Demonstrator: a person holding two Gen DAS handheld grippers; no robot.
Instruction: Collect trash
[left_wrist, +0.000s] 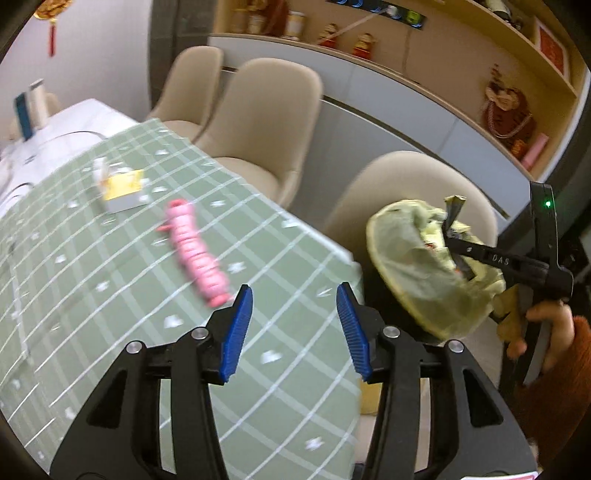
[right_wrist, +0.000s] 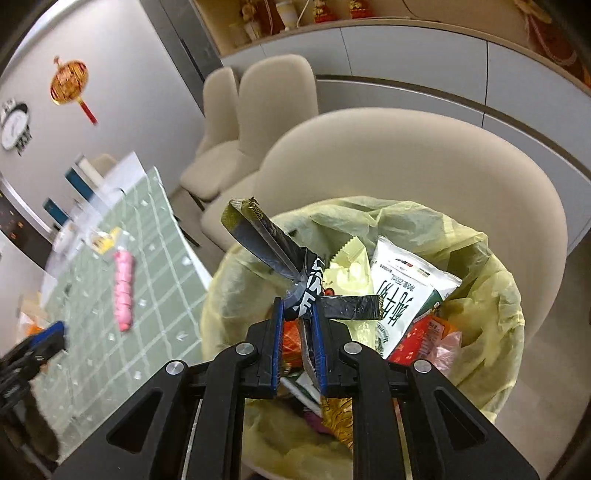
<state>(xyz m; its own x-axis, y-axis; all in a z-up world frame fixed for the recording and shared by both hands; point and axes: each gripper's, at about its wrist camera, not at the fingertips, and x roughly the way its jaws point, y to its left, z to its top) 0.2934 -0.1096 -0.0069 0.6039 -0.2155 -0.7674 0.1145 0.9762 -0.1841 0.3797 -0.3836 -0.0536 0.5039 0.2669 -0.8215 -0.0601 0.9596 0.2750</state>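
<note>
My right gripper (right_wrist: 298, 314) is shut on a black snack wrapper (right_wrist: 266, 240) and holds it over the trash bin with a yellow-green liner (right_wrist: 495, 295), which holds several packets. In the left wrist view the bin (left_wrist: 406, 266) stands off the table's right edge with the right gripper (left_wrist: 452, 242) above it. My left gripper (left_wrist: 294, 325) is open and empty above the green checked tablecloth (left_wrist: 110, 295). A pink wrapped roll (left_wrist: 195, 254) lies on the cloth just ahead of it. A yellow and white carton (left_wrist: 122, 188) lies farther back.
Several beige chairs (left_wrist: 258, 122) stand along the table's far side; one (right_wrist: 406, 158) is right behind the bin. A grey cabinet with shelves (left_wrist: 424, 96) runs along the wall. White items (left_wrist: 33, 107) sit at the table's far end.
</note>
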